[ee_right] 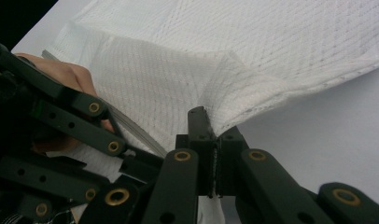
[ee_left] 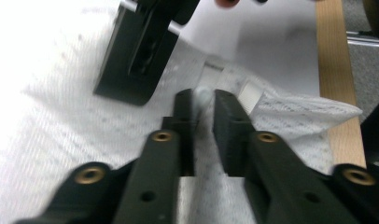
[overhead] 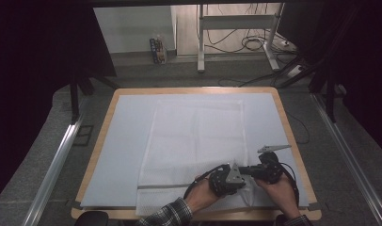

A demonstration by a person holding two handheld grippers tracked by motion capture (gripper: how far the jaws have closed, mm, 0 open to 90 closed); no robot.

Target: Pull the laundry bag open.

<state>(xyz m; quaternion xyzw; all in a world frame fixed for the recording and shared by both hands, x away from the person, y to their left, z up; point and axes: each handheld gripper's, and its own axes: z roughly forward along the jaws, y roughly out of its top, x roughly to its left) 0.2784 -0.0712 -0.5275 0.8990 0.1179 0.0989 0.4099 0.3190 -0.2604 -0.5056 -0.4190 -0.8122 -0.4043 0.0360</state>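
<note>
Near the front right corner of the bench [overhead: 109,141], the white mesh laundry bag [overhead: 194,141] lies lengthwise away from the person. Right gripper [ee_right: 214,135] is clamped on its edge; left gripper [ee_left: 204,100], just beside it, stands narrowly apart around a small white tab.

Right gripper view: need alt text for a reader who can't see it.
The right gripper has its two black jaws shut on the edge of a white mesh bag, pulling the fabric up into a ridge over a pale table cover. At the left, the left gripper and a hand work beside it.
</note>
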